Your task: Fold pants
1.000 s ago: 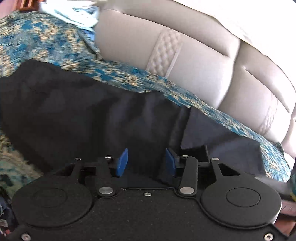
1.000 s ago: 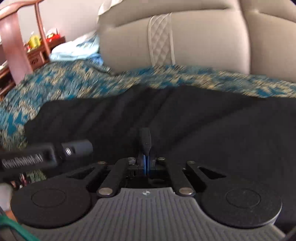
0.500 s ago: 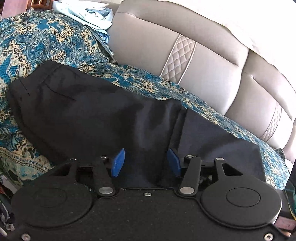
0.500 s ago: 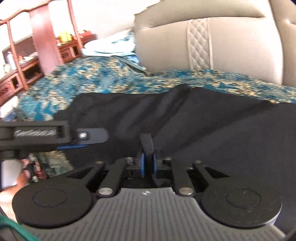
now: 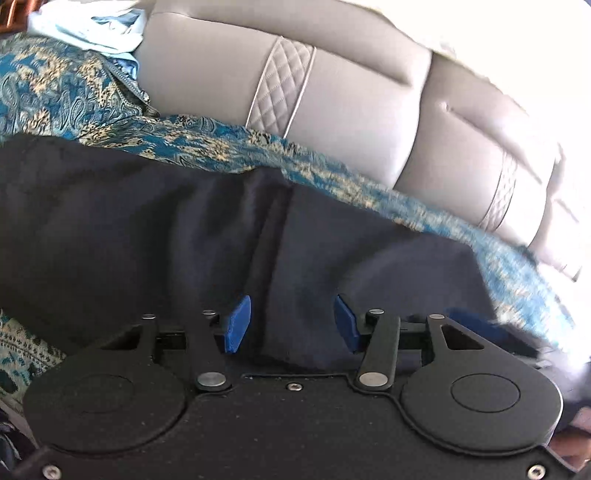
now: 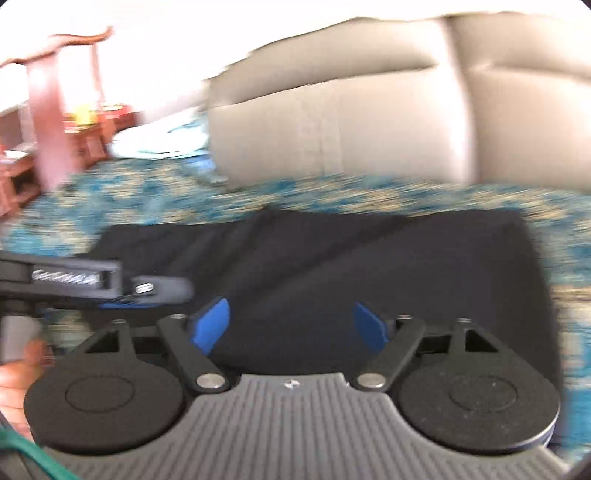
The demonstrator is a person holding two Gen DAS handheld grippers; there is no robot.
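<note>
The black pants (image 5: pixel 155 236) lie folded on the blue patterned cover of the sofa seat and fill the lower half of both views (image 6: pixel 351 266). My left gripper (image 5: pixel 291 323) is open, its blue pads low over the cloth near a fold ridge. My right gripper (image 6: pixel 291 325) is open and empty just above the pants' near edge. The left gripper's body (image 6: pixel 92 284) shows at the left of the right wrist view.
The blue and gold patterned cover (image 5: pixel 74 96) spreads over the seat. The grey sofa backrest (image 5: pixel 351 103) rises behind. Light blue clothes (image 5: pixel 85 26) lie at the far left by the backrest. A wooden chair and shelves (image 6: pixel 48 122) stand at the left.
My right gripper has opened and let go of the pants fold it was pinching. The pants now lie flatter. My left gripper stays open and has shifted slightly.
</note>
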